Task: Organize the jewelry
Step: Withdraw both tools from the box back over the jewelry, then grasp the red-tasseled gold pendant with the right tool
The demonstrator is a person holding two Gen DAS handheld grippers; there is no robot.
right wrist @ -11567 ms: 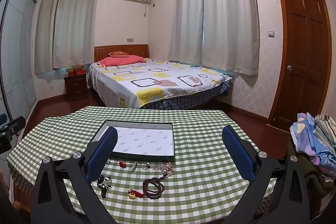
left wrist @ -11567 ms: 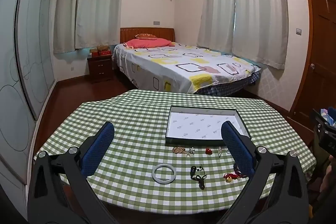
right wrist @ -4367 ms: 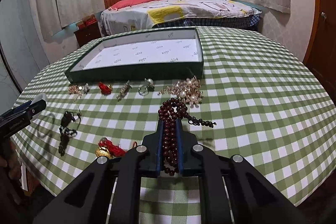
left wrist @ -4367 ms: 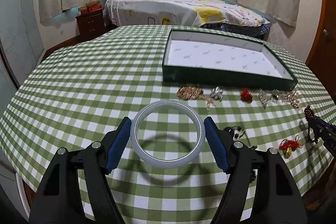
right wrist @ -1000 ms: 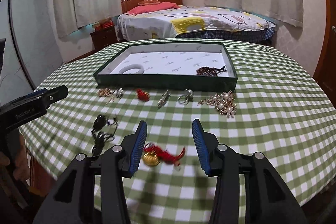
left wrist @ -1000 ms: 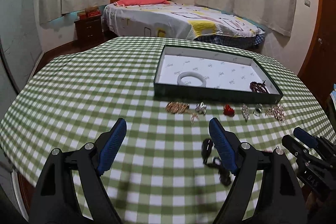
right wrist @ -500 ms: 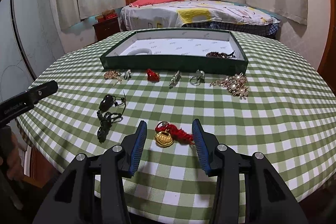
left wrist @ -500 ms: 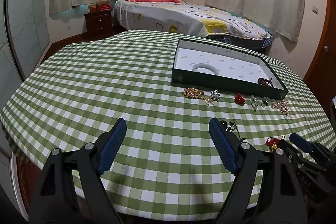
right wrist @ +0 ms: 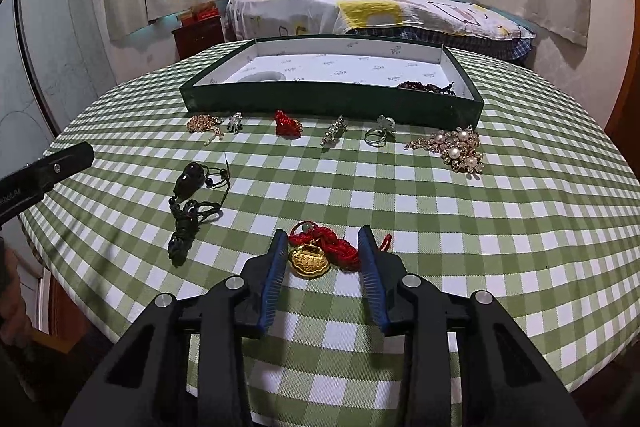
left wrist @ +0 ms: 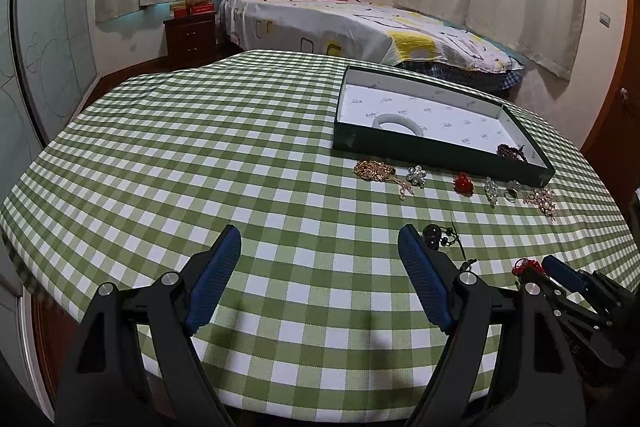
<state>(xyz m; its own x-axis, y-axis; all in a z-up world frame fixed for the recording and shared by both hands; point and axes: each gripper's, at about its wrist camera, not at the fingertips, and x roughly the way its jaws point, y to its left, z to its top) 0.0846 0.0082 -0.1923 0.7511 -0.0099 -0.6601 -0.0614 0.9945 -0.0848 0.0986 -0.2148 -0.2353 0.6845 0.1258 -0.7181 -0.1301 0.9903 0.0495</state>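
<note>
A dark green tray with a white floor stands on the checked table; it also shows in the left wrist view. In it lie a white bangle and dark red beads. My right gripper is open, its fingers on either side of a gold lock pendant on red cord. My left gripper is open and empty over bare cloth at the table's left front. A black cord necklace lies left of the pendant.
In front of the tray lie in a row a gold chain, a crystal piece, a red ornament, a silver brooch, a ring and a pearl cluster. A bed stands behind the table.
My right gripper has moved forward and down, so its fingers now bracket the gold pendant. My left gripper has drifted left, away from the jewelry, still open.
</note>
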